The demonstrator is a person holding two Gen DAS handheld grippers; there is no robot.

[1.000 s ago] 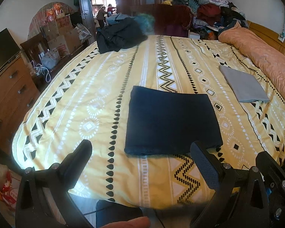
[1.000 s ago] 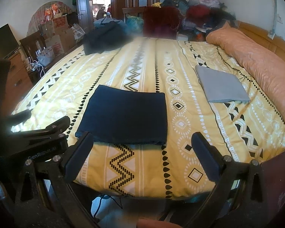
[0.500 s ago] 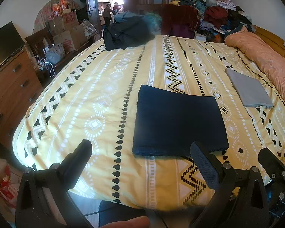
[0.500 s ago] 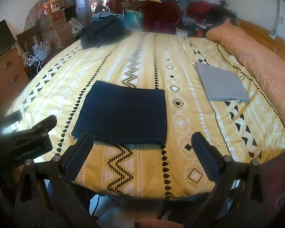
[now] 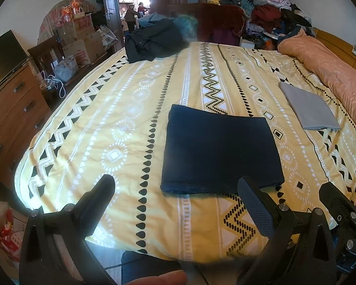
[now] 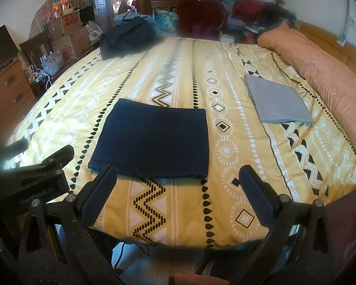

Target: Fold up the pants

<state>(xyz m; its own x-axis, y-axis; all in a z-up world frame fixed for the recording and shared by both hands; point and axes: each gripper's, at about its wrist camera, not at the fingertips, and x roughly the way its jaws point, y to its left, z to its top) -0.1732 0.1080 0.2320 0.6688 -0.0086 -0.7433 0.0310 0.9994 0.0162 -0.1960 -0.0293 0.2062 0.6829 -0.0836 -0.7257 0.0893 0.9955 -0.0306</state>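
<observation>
I see the bed (image 5: 121, 123) under a yellow patterned cover. Navy pants (image 5: 219, 149) lie folded flat in a rectangle near its front edge, a folded grey cloth (image 5: 308, 105) well apart to their right. My left gripper (image 5: 175, 204) and right gripper (image 6: 178, 194) hang short of the pants, both spread wide, holding nothing.

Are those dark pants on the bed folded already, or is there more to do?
They look done: the navy pants lie as a flat, neat rectangle on the yellow bedspread. Nothing is in hand: the left tongs and right tongs are both open and empty, short of the fabric. A folded grey piece lies off to the right. At most, moving the pants seems left.
</observation>
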